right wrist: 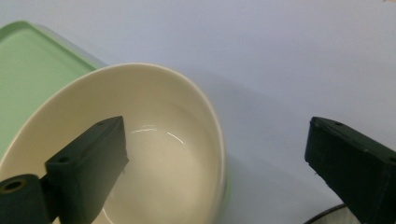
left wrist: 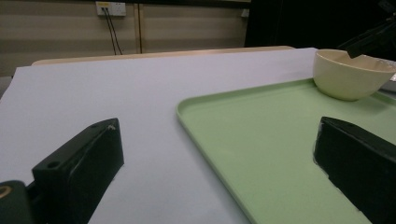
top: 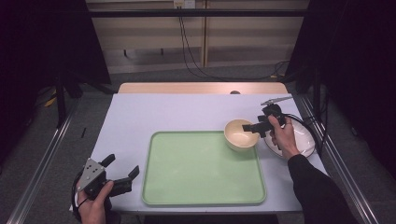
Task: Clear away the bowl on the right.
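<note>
A cream bowl [top: 240,135] stands empty at the far right corner of the green tray [top: 201,186]. My right gripper [top: 252,127] is open and straddles the bowl's near-side rim. In the right gripper view, one jaw hangs inside the bowl [right wrist: 154,154] and the other stays outside over the table, with the right gripper [right wrist: 215,130] not pressing on the rim. My left gripper [top: 122,165] is open and empty, low over the table just left of the tray. The left gripper view looks between the jaws of the left gripper [left wrist: 218,126], across the tray [left wrist: 261,154] to the bowl [left wrist: 348,77].
A white plate [top: 306,137] with a dark rim lies on the table right of the bowl, partly under the right hand, and its edge [right wrist: 327,217] shows in the right gripper view. The pale table [top: 154,112] ends in a wooden strip at the far side. Metal rails run along both sides.
</note>
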